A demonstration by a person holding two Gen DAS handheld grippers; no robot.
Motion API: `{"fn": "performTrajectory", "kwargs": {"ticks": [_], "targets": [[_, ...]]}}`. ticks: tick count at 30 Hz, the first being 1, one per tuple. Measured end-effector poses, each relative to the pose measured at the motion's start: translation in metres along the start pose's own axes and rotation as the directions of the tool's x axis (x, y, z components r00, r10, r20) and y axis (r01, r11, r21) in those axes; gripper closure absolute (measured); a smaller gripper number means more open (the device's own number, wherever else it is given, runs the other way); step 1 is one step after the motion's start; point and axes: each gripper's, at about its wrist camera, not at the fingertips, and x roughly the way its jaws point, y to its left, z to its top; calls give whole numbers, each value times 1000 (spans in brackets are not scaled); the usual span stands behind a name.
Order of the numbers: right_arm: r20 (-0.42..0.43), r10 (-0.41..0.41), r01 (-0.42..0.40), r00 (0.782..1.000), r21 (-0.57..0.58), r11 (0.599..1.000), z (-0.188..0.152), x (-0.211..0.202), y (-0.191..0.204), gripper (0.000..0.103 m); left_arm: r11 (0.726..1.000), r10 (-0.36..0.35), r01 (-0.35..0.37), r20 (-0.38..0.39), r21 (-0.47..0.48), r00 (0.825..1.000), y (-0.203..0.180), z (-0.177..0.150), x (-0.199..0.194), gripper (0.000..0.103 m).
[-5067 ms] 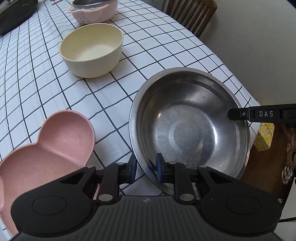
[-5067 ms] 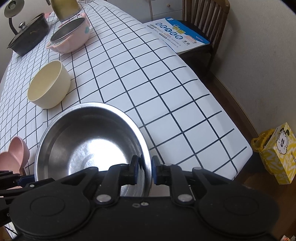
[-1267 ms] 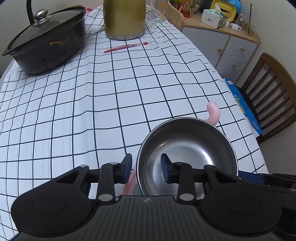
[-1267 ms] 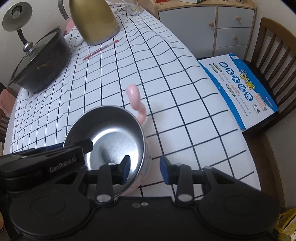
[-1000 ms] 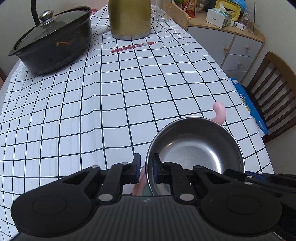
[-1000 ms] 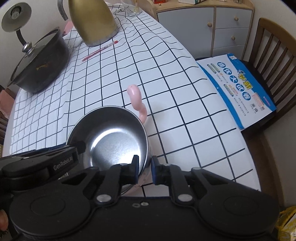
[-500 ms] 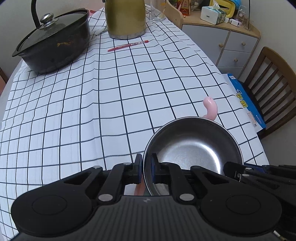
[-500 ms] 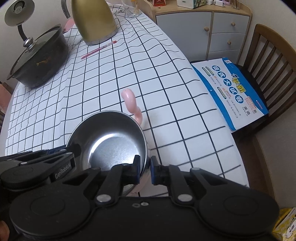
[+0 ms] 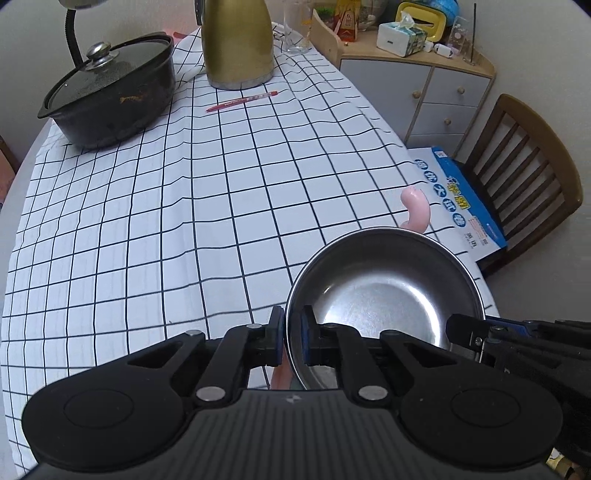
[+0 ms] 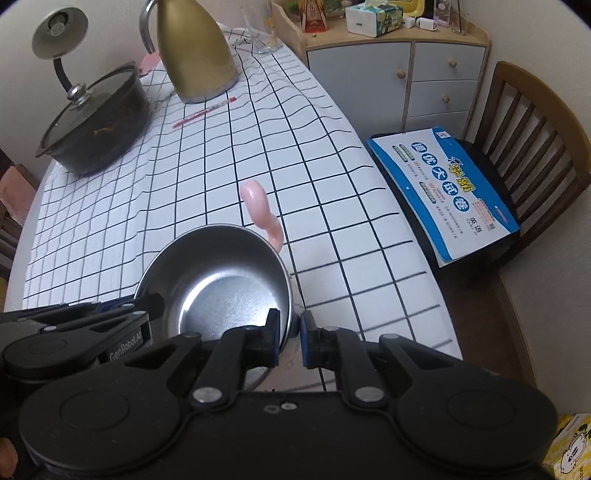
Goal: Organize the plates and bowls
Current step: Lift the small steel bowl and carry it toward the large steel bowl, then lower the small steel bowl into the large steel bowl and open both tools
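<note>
A steel bowl [image 9: 384,291] nests in a pink holder whose curved pink handle [image 9: 417,210] sticks out past its far rim. It hangs above the checked tablecloth [image 9: 147,221], held from two sides. My left gripper [image 9: 291,334] is shut on the near-left rim, one finger inside and one outside. My right gripper [image 10: 290,338] is shut on the right rim of the steel bowl [image 10: 221,288], with pink showing under its fingers. The pink handle [image 10: 258,210] points away from me. Each gripper's tip shows in the other's view.
A lidded black pot [image 9: 110,99], a gold kettle [image 9: 238,40], a glass [image 9: 295,26] and a red pen [image 9: 242,101] stand at the table's far end. To the right, a wooden chair [image 10: 535,140] carries a blue booklet [image 10: 443,184], beside a grey cabinet [image 10: 406,74].
Both grippers went from open around the bowl's rim to shut on it. The bowl then rose off the cloth, and the table now looks farther below.
</note>
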Motion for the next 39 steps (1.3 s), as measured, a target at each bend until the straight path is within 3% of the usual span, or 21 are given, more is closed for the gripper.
{"fn": "performTrajectory", "kwargs": {"ticks": [11,25,31,39], "targets": [[44,-6,5,999,35,999,-50,-63,-4,93,996,-52,50,34,70,998,-10,-48,-70,95],[46,-33,27,998,122,992,-152,-125,7,93,978,-125,121,15,171,992,-9,-139,-135,95],[34,-46,41,998,156,987,-195,-140,6,93,969,-155,149,14,195,988,-11,-179,-149,95],[-4,-70,69,998,179,981,-242,-141,-3,93,960,-172,180,-54,217,984,-17,-227,-139,95]]}}
